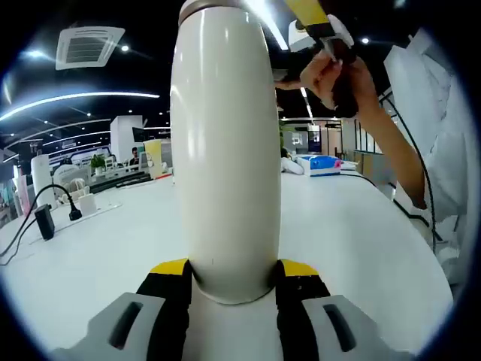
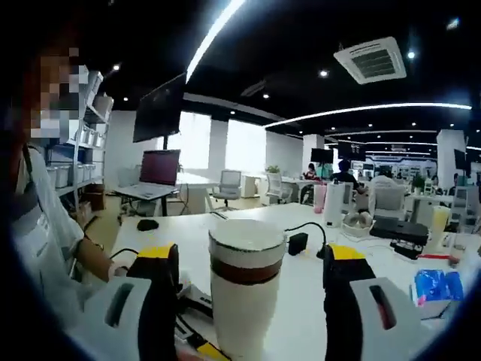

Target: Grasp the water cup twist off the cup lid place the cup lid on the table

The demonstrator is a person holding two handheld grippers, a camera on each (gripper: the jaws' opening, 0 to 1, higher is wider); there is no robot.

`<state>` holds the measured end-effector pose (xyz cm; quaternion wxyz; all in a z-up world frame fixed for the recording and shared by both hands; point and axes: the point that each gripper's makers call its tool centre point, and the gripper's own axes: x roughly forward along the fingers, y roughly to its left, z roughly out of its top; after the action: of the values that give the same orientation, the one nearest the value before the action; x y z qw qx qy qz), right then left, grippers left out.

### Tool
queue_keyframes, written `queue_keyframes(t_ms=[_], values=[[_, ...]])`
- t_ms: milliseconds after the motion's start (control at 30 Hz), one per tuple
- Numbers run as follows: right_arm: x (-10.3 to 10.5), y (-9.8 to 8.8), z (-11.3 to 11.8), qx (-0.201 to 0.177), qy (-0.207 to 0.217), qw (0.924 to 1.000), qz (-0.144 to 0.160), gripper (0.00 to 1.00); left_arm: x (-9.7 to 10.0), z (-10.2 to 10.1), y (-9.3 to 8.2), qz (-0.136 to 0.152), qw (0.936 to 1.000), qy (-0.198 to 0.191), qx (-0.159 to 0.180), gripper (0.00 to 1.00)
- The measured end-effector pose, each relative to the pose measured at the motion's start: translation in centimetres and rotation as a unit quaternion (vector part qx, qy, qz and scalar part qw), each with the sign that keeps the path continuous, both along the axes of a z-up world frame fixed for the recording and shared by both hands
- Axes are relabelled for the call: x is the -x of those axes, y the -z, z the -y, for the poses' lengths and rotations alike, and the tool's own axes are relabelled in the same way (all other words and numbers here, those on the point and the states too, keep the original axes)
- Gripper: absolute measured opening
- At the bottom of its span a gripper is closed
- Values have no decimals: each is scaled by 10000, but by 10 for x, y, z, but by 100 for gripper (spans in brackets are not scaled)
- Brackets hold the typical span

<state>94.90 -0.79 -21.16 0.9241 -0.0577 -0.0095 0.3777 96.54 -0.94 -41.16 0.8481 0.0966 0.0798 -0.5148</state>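
A tall cream water cup [image 1: 225,150] stands upright between the yellow-tipped jaws of my left gripper [image 1: 234,274], which is shut on its lower body. In the right gripper view the cup's top [image 2: 246,235] is a white cap over a brown band [image 2: 246,271]. It sits between the wide-apart jaws of my right gripper [image 2: 248,271], which is open and touches neither side of it. A hand [image 1: 334,71] holds the right gripper [image 1: 316,26] up beside the cup's top in the left gripper view.
The white table [image 1: 361,226] stretches out behind the cup. A black plug and cable [image 1: 45,222] lie at its left, a blue pack [image 1: 325,162] farther back. A person's white sleeve [image 1: 440,150] is at the right. A laptop [image 2: 158,169] sits on a far desk.
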Motion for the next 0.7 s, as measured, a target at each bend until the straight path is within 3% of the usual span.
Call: queue_keyframes(t_ms=[100,200,367,400,700], values=[[6,-2,0,69,812,9964,235,80,0,0,0,-1,10000,2,2,45],[13,-2,-1,45,1367,9893,513,81,-1,0,0,-5,10000,3,5,45],[11,10,-4,133,2249,9731,478,80,-1,0,-1,-6,10000,8,8,45],[8,14,-3,205,2501,9669,470,80,-1,0,-1,-5,10000,8,7,45],[-4,19,-6,-59,3102,9496,441,79,2,-2,-2,-6,10000,18,10,45]])
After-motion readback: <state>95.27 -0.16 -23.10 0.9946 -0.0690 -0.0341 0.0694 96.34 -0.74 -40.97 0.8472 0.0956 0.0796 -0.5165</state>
